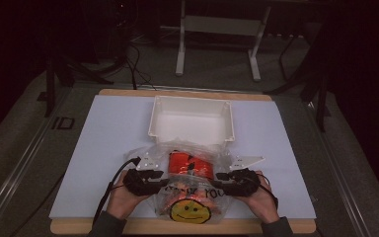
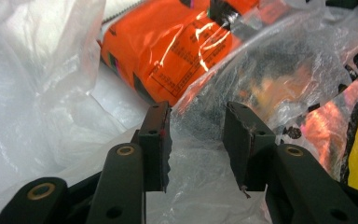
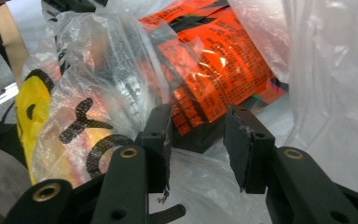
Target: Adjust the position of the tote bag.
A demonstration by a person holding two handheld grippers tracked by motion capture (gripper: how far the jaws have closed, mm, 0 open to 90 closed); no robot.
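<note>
We see much of the orange packet (image 1: 191, 167) veiled by the clear plastic bag (image 1: 190, 190) around it, and its small print is too fine for us to read. The bag's black lettering is cut off by folds; only a yellow smiling face (image 1: 191, 211) at the near edge of the table (image 1: 98, 148) reads clearly. Beyond the table the room is dark.

The packet lies inside the bag at the middle of the table's near half, just in front of the empty white tub (image 1: 191, 119). Its long axis runs roughly from the near edge toward the tub, and the bag's mouth opens toward the tub.

We find a hand at each side of the bag, forearms coming in over the near edge, palms inward. The left gripper (image 1: 154, 178) and the right gripper (image 1: 225, 180) point at each other across the bag. In the left gripper view (image 2: 195, 140) the jaws stand apart, with film between them but unpinched. In the right gripper view (image 3: 198, 144) the jaws also stand released, the packet's corner just beyond their tips.
</note>
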